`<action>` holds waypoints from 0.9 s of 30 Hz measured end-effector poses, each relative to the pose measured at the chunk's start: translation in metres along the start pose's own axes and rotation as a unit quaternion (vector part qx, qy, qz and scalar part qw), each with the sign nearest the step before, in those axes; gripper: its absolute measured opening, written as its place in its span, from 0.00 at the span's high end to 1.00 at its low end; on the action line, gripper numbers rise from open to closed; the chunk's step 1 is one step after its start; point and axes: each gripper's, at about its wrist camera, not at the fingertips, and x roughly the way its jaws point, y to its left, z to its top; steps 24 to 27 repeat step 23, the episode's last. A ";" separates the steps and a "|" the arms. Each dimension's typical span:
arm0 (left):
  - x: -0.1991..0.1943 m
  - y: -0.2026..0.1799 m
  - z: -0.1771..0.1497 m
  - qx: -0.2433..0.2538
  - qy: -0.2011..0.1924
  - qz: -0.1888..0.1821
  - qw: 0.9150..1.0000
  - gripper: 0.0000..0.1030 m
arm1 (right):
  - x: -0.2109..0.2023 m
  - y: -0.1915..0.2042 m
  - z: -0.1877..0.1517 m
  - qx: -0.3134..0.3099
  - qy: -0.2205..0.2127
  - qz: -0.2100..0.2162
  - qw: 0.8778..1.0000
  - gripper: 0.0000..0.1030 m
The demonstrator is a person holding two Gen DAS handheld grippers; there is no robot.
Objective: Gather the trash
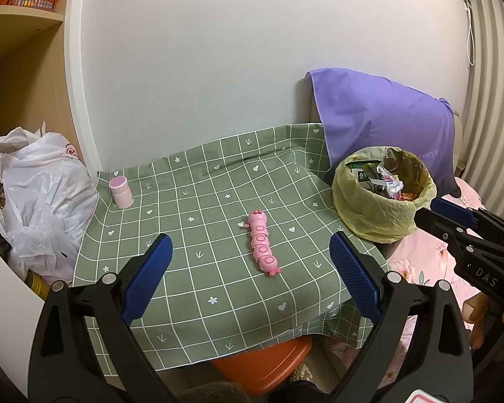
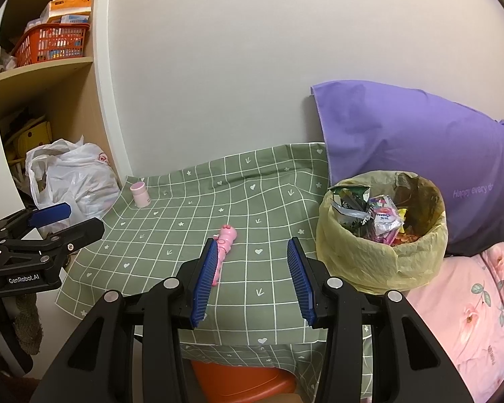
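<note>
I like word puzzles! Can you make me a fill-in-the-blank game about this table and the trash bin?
1. The toy caterpillar on the tablecloth is coloured ____.
2. The trash bin is lined with a ____ bag.
3. Behind the bin leans a ____ pillow.
4. Both the left gripper and the right gripper hold ____.

Missing words: pink; yellow; purple; nothing

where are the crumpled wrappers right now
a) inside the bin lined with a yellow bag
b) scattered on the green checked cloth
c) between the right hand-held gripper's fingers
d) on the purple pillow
a: the crumpled wrappers sit inside the yellow-lined bin at the cloth's right edge, while the green checked cloth holds only a pink toy and a small pink bottle.
</note>
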 end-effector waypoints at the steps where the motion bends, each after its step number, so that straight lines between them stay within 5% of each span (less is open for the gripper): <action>1: 0.000 0.000 0.000 0.001 0.000 -0.002 1.000 0.13 | 0.000 0.000 0.000 0.000 0.000 0.000 1.000 0.61; 13: 0.008 0.004 -0.002 0.005 0.006 -0.008 1.000 0.13 | 0.005 -0.003 -0.002 0.002 0.008 -0.003 1.000 0.61; 19: 0.040 0.023 -0.009 -0.024 0.054 -0.016 0.998 0.13 | 0.026 -0.001 0.002 -0.019 0.023 -0.007 1.000 0.61; 22: 0.068 0.050 -0.016 -0.060 0.075 0.006 0.995 0.13 | 0.058 -0.006 0.009 -0.032 0.044 0.013 0.998 0.45; 27: 0.087 0.070 -0.020 -0.085 0.083 0.017 0.993 0.12 | 0.073 -0.007 0.012 -0.036 0.056 0.033 0.997 0.44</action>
